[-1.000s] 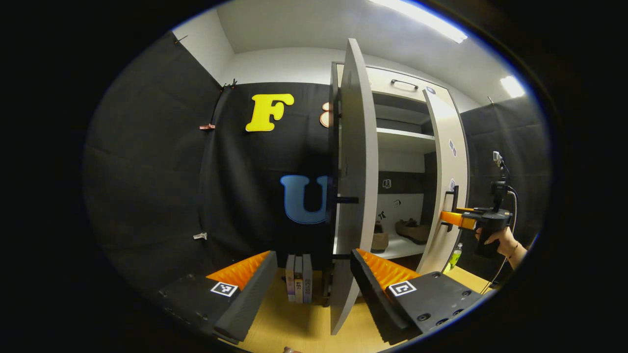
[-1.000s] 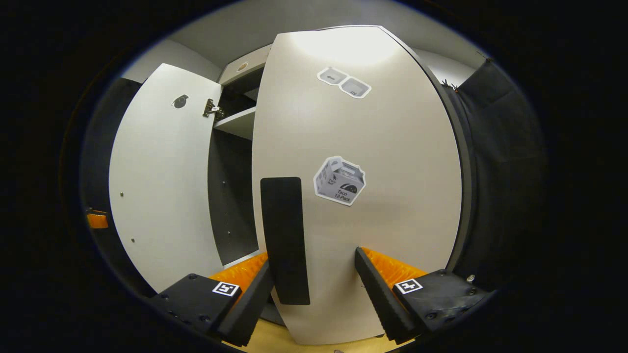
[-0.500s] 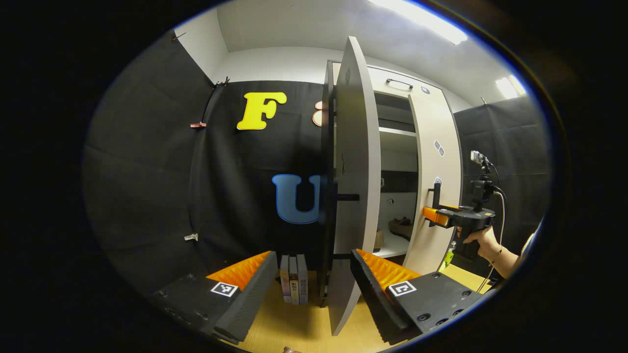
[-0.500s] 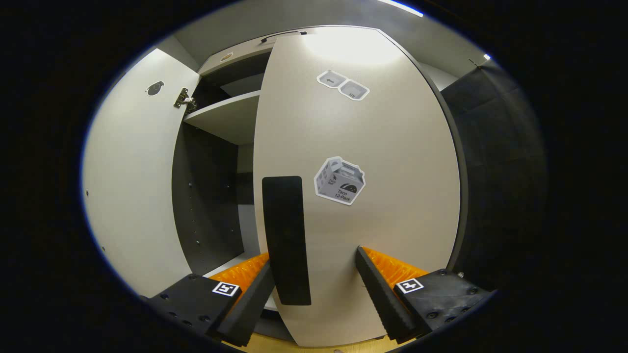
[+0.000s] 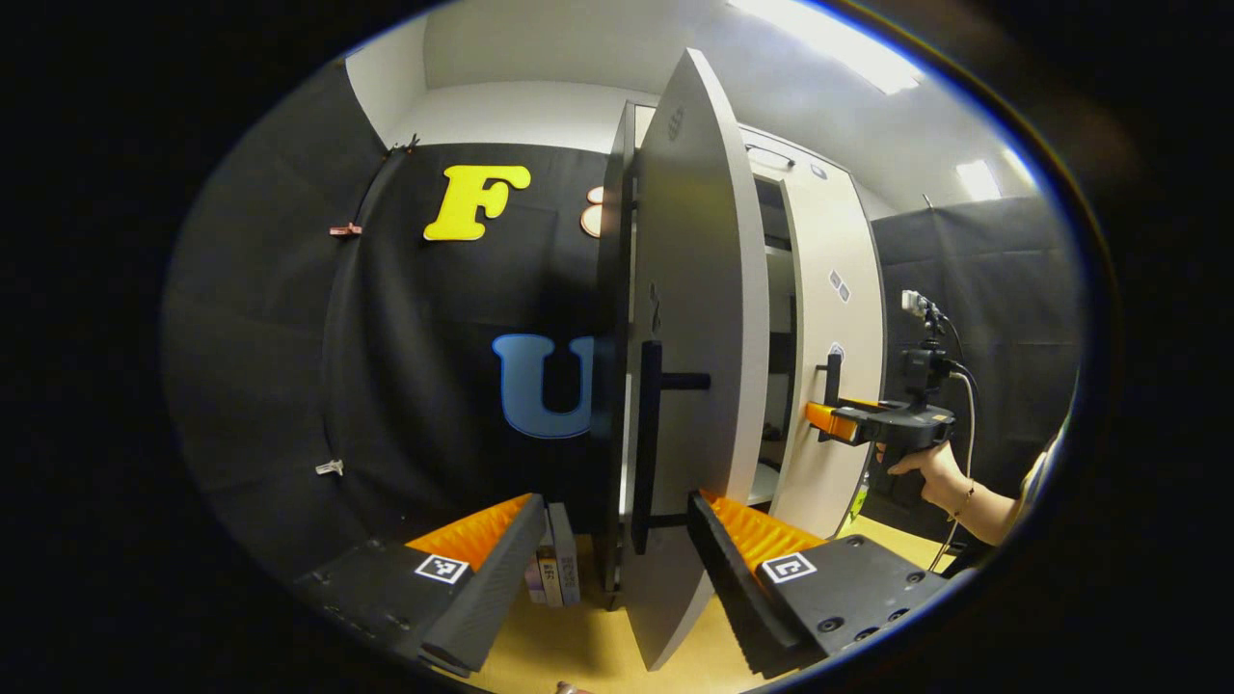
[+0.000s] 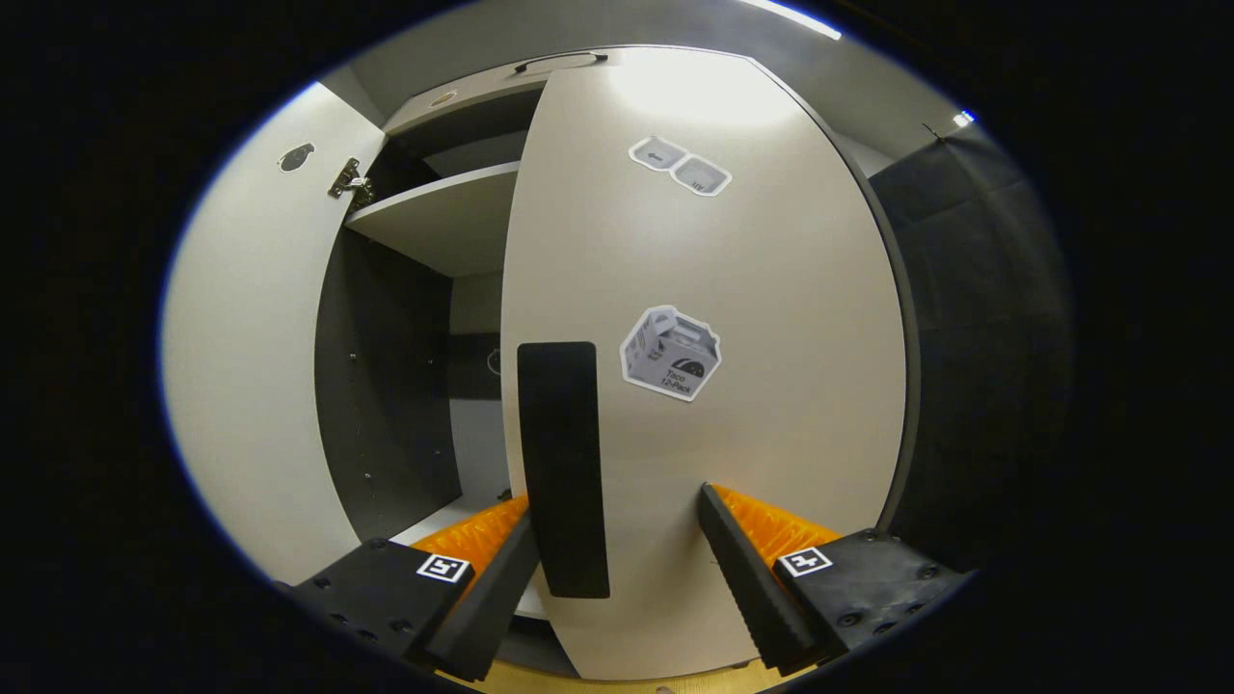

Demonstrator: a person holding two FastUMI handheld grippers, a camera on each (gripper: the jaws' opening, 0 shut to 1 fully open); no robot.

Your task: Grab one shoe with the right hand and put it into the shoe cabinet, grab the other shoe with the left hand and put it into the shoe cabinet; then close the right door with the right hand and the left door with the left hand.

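While ajar, books (image 5: 551, 578) beside left door (image 5: 699, 318).

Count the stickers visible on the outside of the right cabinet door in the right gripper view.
3: two small stickers side by side near the top of the right door, and one box-shaped sticker at mid-height, just right of the black handle. The handle may hide more.

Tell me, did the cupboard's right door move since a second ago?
Yes. In the left gripper view the right door has swung toward the cabinet, narrowing the opening beside the left door; the shoes seen inside earlier are now hidden.
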